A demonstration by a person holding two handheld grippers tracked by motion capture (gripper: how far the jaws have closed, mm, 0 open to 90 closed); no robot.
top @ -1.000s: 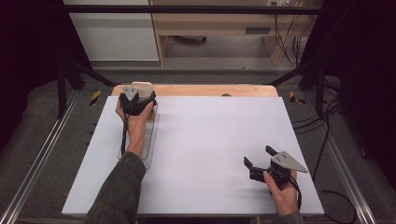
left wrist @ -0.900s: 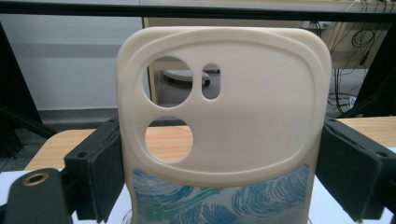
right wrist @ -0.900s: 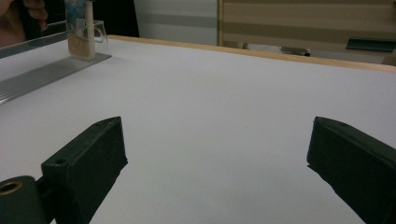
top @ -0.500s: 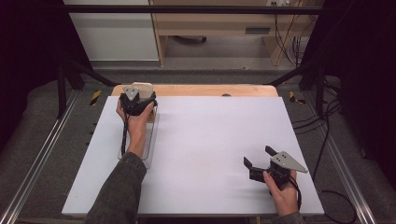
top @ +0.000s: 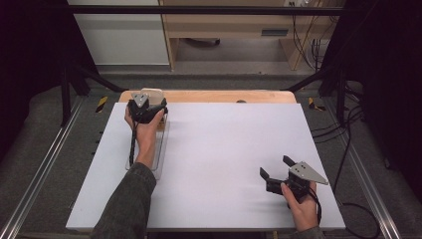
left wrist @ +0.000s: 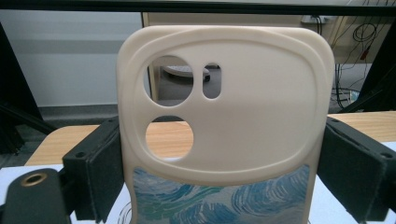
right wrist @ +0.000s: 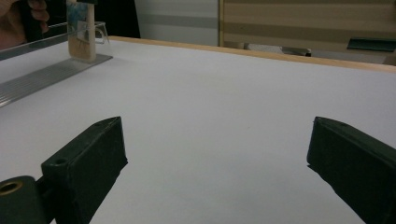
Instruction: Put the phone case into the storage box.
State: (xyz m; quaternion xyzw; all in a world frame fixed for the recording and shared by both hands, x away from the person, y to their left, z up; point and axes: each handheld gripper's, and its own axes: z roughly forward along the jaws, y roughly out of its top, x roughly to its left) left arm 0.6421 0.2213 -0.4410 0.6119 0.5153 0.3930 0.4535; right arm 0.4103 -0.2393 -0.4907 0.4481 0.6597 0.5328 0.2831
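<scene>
The left gripper (top: 145, 105) is clamping a cream phone case (left wrist: 224, 112) between its jaws at the far left corner of the white bench (top: 224, 149), above a clear acrylic stand (top: 160, 149) lying there. The case is standing upright, its long axis running vertically, the camera cutouts sitting at the top and its back facing the left gripper view. A blue and green swirl pattern is showing on the lower part; no brand or writing is readable. In the right gripper view the case (right wrist: 80, 32) is appearing edge-on, its bottom end resting on the stand's base. The right gripper (top: 278, 172) is resting near the bench's near right corner, well apart from the case, its jaws spread wide and holding nothing.
</scene>
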